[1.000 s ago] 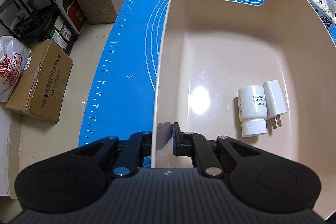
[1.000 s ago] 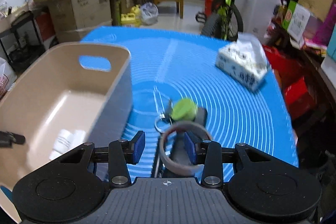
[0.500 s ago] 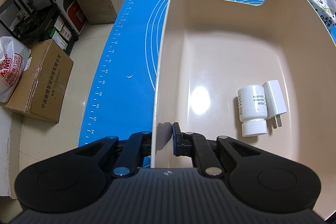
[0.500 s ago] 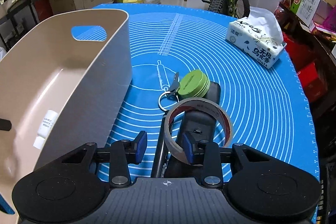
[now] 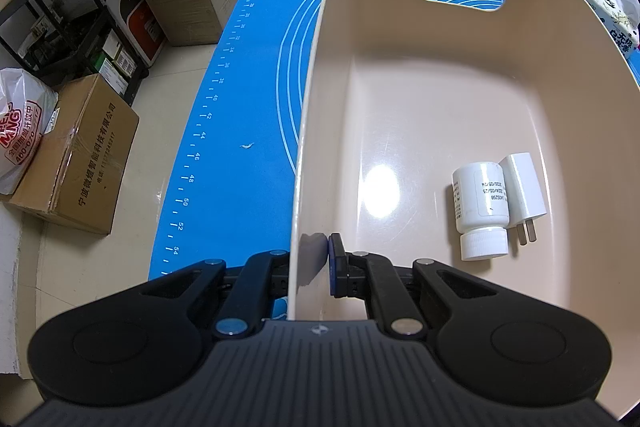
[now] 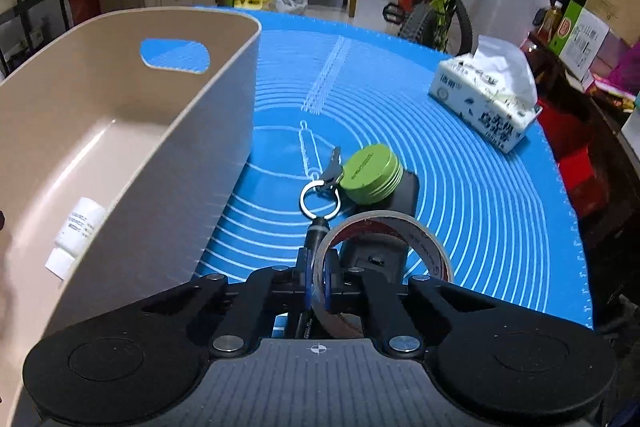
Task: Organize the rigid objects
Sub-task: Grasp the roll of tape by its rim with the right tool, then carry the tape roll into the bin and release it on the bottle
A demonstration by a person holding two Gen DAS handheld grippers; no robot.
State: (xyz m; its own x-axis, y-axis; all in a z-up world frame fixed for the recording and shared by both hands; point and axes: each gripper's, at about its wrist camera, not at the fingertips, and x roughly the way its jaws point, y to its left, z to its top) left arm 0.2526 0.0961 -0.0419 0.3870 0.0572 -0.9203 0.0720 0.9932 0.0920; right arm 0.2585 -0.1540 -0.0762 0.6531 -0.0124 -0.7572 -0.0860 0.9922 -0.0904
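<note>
bin (image 5: 460,115) sits on blue mat (image 5: 248,107), left gripper (image 5: 310,263) clamped on its near wall, likely to steady it for drops. right gripper (image 6: 316,285) pinches tape roll's (image 6: 384,247) rim, apparently to lift it off the mat pile beside green tin (image 6: 372,173) and key ring (image 6: 320,201). white bottle (image 5: 480,203) and charger plug (image 5: 524,193) already lie inside, touching.

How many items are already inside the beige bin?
2: a white pill bottle lying on its side on the bin floor, and a white charger plug touching its right side. Nothing else shows.
</note>
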